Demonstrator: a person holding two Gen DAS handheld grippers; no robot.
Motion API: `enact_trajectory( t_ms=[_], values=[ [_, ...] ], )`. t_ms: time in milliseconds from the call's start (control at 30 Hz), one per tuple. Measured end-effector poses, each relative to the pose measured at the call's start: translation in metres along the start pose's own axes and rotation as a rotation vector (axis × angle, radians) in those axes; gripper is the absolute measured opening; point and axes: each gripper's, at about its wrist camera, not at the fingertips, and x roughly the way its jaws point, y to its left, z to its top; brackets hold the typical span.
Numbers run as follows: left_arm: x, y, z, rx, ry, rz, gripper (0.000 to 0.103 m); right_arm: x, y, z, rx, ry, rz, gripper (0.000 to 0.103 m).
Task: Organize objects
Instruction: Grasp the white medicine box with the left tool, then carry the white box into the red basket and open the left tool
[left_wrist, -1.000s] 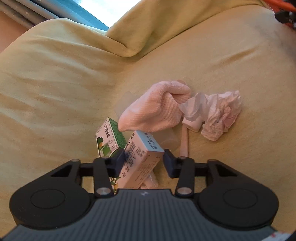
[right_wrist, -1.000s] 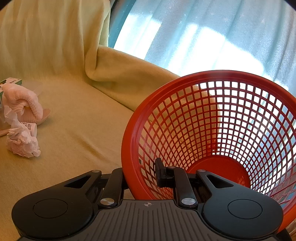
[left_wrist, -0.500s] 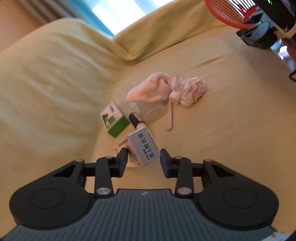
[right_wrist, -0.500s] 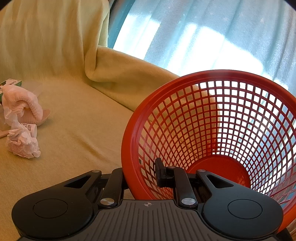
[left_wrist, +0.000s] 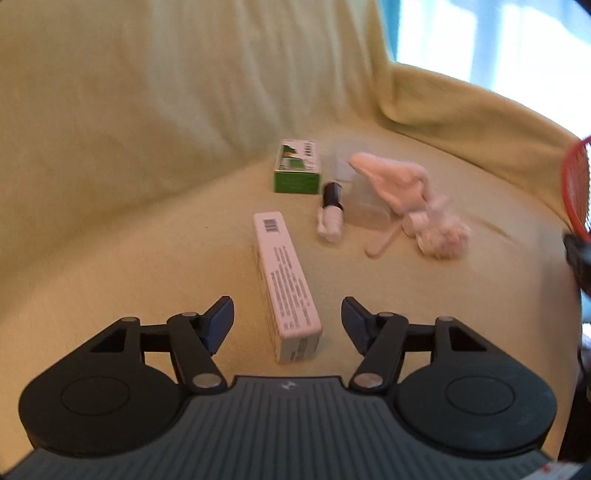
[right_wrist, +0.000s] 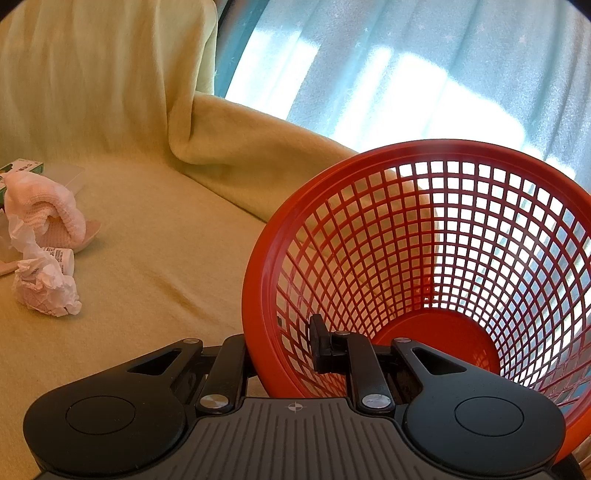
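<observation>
The long white box (left_wrist: 286, 284) was seen lying flat on the yellow blanket (left_wrist: 147, 240), between the spread fingers of the left gripper (left_wrist: 287, 319), whose jaws had just been opening and touched nothing. Beyond lay a green box (left_wrist: 297, 171), small bottle (left_wrist: 330, 212), pink sock (left_wrist: 397, 181) and crumpled tissue (left_wrist: 445, 238). The red basket (right_wrist: 255, 280) was clamped at its rim by the right gripper (right_wrist: 280, 350).

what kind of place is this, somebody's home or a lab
Most likely a home living room or bedroom. The things lie on a sofa or bed draped in a yellow blanket, a pale blue curtain hangs over a bright window behind it, and household clutter such as a pink sock and a red mesh basket is about.
</observation>
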Motion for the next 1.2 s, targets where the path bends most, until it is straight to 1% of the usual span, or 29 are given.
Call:
enact_trajectory(
  t_ms=[33, 100, 167, 233, 367, 500, 633, 700, 767, 800, 867, 1000, 1100, 1200],
  values=[
    [0.004, -0.001, 0.002, -0.016, -0.002, 0.004, 0.058, 0.000, 0.001, 0.000, -0.003, 0.000, 0.000, 0.013],
    [0.014, -0.007, 0.005, 0.012, 0.020, 0.039, 0.052, 0.000, 0.001, 0.000, -0.007, 0.002, -0.001, 0.013],
    [0.025, -0.012, 0.005, 0.068, 0.052, 0.060, 0.033, 0.000, 0.001, 0.000, -0.011, 0.003, -0.003, 0.013],
    [0.031, -0.014, 0.002, 0.144, 0.084, 0.088, 0.022, 0.000, 0.002, 0.000, -0.010, 0.002, -0.003, 0.013],
    [0.027, -0.012, -0.003, 0.279, 0.127, 0.112, 0.021, 0.000, 0.002, 0.000, -0.008, 0.002, -0.002, 0.013],
    [0.019, -0.017, -0.009, 0.523, 0.128, 0.160, 0.021, -0.001, 0.002, 0.000, -0.009, 0.004, -0.002, 0.013],
    [0.007, -0.024, -0.014, 0.799, 0.066, 0.243, 0.021, -0.001, 0.002, 0.000, -0.009, 0.004, -0.002, 0.013],
    [0.001, -0.027, -0.013, 0.903, 0.028, 0.264, 0.021, -0.001, 0.002, 0.000, -0.008, 0.004, -0.002, 0.013],
    [-0.006, -0.030, -0.009, 0.980, -0.021, 0.268, 0.021, -0.001, 0.002, 0.000, -0.008, 0.004, -0.002, 0.013],
    [-0.010, -0.032, -0.007, 1.006, -0.049, 0.260, 0.021, -0.001, 0.002, 0.000, -0.009, 0.004, -0.002, 0.013],
    [-0.020, -0.037, 0.000, 1.053, -0.118, 0.211, 0.021, -0.001, 0.002, 0.000, -0.008, 0.004, -0.002, 0.013],
    [-0.044, -0.055, 0.012, 1.189, -0.265, 0.073, 0.021, -0.001, 0.002, 0.000, -0.008, 0.004, -0.002, 0.013],
    [-0.057, -0.077, 0.026, 1.266, -0.343, -0.006, 0.021, -0.001, 0.002, 0.000, -0.009, 0.005, -0.002, 0.013],
    [-0.065, -0.102, 0.040, 1.341, -0.410, -0.055, 0.021, -0.001, 0.002, 0.000, -0.008, 0.004, -0.002, 0.013]
  ],
)
